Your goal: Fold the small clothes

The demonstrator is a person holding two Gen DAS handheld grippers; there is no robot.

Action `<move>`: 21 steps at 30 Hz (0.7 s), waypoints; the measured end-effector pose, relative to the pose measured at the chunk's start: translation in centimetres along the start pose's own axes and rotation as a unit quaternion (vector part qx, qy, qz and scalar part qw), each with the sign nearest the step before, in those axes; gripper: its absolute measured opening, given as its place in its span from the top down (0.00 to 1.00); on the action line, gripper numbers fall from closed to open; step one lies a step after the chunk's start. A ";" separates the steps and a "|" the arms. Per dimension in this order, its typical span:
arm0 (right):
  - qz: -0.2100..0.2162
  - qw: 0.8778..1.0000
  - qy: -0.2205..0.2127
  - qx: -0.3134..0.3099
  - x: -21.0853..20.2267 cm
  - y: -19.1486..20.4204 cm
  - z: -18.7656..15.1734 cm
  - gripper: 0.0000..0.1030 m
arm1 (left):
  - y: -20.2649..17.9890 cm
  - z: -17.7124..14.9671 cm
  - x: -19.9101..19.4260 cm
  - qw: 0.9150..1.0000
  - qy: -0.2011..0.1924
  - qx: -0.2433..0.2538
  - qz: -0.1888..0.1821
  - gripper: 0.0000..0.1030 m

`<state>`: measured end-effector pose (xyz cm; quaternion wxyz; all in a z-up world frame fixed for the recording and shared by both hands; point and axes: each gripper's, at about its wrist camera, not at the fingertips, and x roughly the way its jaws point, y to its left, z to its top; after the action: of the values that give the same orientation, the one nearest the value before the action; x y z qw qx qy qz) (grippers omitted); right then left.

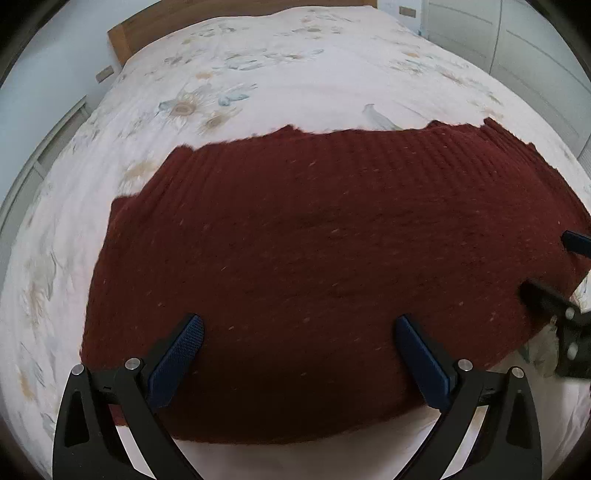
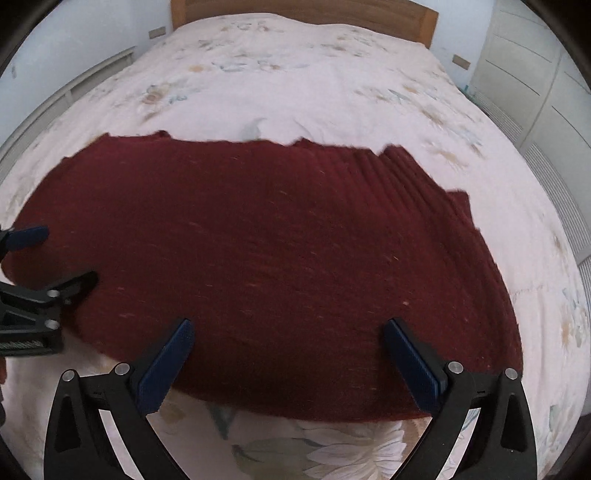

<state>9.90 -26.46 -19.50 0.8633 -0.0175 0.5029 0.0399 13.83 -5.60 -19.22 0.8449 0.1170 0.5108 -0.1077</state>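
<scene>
**Both claws spread wide over dark red knit, nothing gripped**

Far left I see a pale radiator-like panel along the wall, then the bed under a white quilted cover with faded floral print, soft and slightly rumpled. A wooden headboard sits at the far end.

My left gripper comes next: black plastic arms with silver rivets, fingers faced with dark blue cross-hatched pads. Jaws as far apart as they go, nothing between them, hovering above the near edge of the garment.

The dark red knit garment lies flat across the middle of the bed, broad and roughly rectangular, chunky ribbed weave with tiny pale flecks, fuzzy uneven far edge. Ribs show clearest toward its far right corner.

My right gripper is the same build, also fully spread and holding nothing, above the garment's near hem. I can't tell if either touches the fabric.

Far right: cream panelled wardrobe doors.
</scene>
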 end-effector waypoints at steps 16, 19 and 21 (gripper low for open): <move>0.010 0.999 0.002 0.045 0.0 -5.7 -2.6 0.01 | 5.8 -2.6 -0.3 0.998 -0.017 -0.057 0.010 0.01; 0.016 0.999 -0.007 0.049 0.5 -5.5 -3.1 0.01 | 6.1 -2.9 0.0 0.997 -0.023 -0.071 -0.002 0.01; 0.016 0.999 -0.010 0.051 0.5 -5.5 -3.1 0.01 | 6.2 -2.9 0.1 0.997 -0.025 -0.070 -0.004 0.01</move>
<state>7.90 -32.11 -21.54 0.8672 0.0352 0.4960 0.0280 13.28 1.13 -20.05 0.8631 0.0529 0.4961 -0.0780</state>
